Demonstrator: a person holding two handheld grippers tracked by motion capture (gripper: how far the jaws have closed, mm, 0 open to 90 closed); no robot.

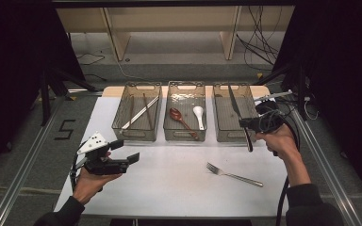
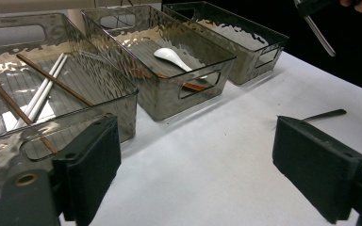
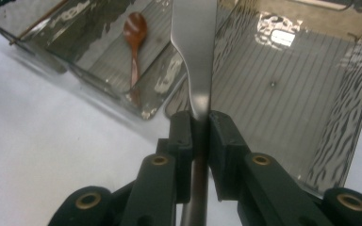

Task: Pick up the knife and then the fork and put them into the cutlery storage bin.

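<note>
Pinched between the right gripper (image 3: 199, 120)'s black pads is a steel knife (image 3: 194, 56), its flat, smooth blade running up the middle of the right gripper view over the near wall of the right bin (image 3: 339, 117). In the high view that gripper (image 1: 246, 124) sits at centre right, the knife (image 1: 236, 112) slanting with its tip over the bin (image 1: 221, 134) and its handle hanging below the jaws.

Spread wide with bare table between them are the left gripper (image 2: 195, 176)'s blocky, matte pads, low in the left gripper view; in the high view this gripper (image 1: 125, 151) is at lower left, held in a hand.

Three smoky, ribbed plastic bins with cut-out handles stand in a row across the frame's middle. Left bin (image 1: 122, 128) holds thin chopsticks (image 1: 140, 112), white and brown. Middle bin (image 1: 167, 127) holds a glossy wooden spoon (image 1: 181, 120) and a white soup spoon (image 1: 199, 116). A metal fork (image 1: 234, 175) lies on the white table (image 1: 169, 183), lower centre right.
</note>
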